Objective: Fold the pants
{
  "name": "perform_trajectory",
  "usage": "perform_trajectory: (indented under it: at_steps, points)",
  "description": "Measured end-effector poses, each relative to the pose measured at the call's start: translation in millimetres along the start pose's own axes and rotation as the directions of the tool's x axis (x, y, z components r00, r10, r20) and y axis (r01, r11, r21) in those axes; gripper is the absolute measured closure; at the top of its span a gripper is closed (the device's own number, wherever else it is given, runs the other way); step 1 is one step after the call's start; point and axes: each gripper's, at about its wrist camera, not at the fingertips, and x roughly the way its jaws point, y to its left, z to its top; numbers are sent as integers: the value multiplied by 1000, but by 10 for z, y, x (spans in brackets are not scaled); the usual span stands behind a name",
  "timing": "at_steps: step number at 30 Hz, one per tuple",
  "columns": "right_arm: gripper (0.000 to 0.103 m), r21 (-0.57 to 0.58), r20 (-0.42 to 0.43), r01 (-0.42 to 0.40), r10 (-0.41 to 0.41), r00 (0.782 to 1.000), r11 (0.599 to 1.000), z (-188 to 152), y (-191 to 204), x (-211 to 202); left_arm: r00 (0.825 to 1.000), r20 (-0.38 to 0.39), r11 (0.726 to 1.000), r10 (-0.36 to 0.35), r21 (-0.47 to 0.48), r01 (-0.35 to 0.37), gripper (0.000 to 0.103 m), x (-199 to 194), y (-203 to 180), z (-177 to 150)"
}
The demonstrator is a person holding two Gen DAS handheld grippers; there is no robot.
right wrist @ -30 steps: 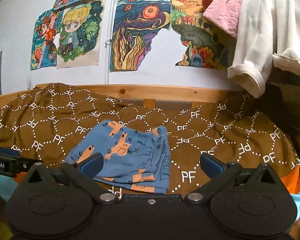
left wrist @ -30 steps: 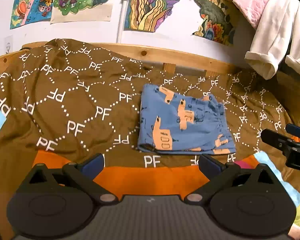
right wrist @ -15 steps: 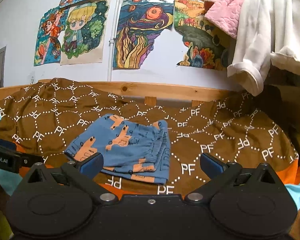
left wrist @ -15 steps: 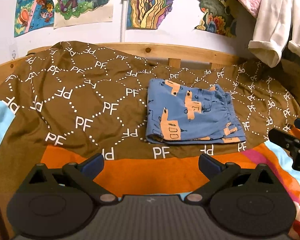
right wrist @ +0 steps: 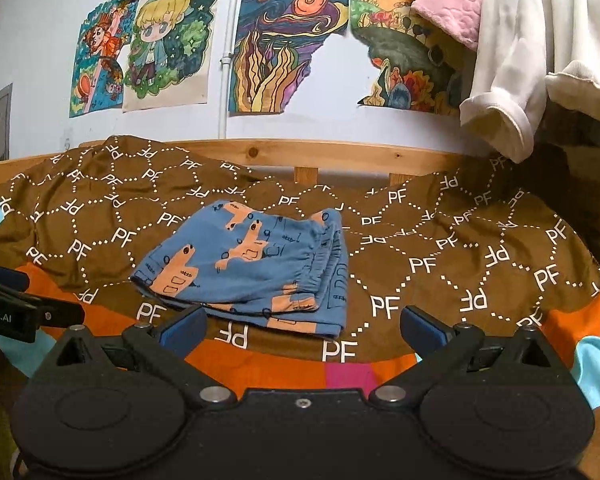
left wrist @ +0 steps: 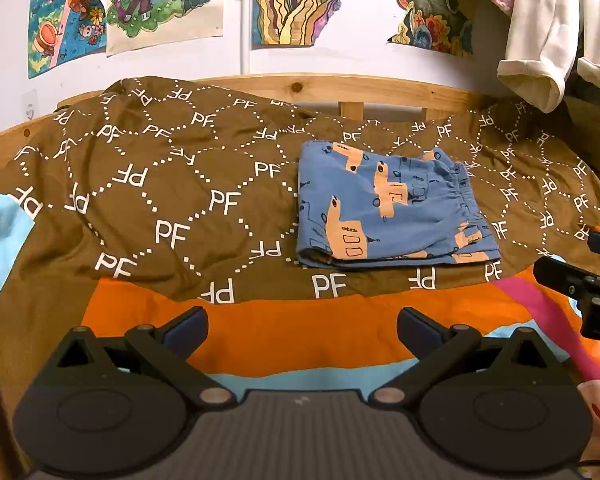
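Bed with brown PF sheet [left wrist: 172, 184], pants [left wrist: 388, 212] folded on it, both grippers held back and spread.

Pants: compact blue rectangle with orange print, lying flat on the sheet, right of centre in the left view; waistband edge faces right, folded edge left, near edge just short of the sheet's hem. Bare sheet lies wide to the left of pants and a narrower strip to the right; behind, the wooden rail [left wrist: 340, 88]. Orange blanket [left wrist: 300, 332] fills the band between hem and grippers. Left gripper [left wrist: 302, 326] fingers apart, holding nothing, well short of pants. Right gripper [right wrist: 302, 326] likewise apart, empty, its left finger overlapping the pants' near corner in view. White garment [right wrist: 516, 60] hangs at far right.
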Motion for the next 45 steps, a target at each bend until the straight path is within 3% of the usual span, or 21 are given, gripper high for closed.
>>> perform_trajectory:
  at_steps: [45]
  points:
    - [1,-3,-7,-1,1,1000,1000,-22,7,8,1000,-12,1000,-1,-2,1,0,-11,13,-37]
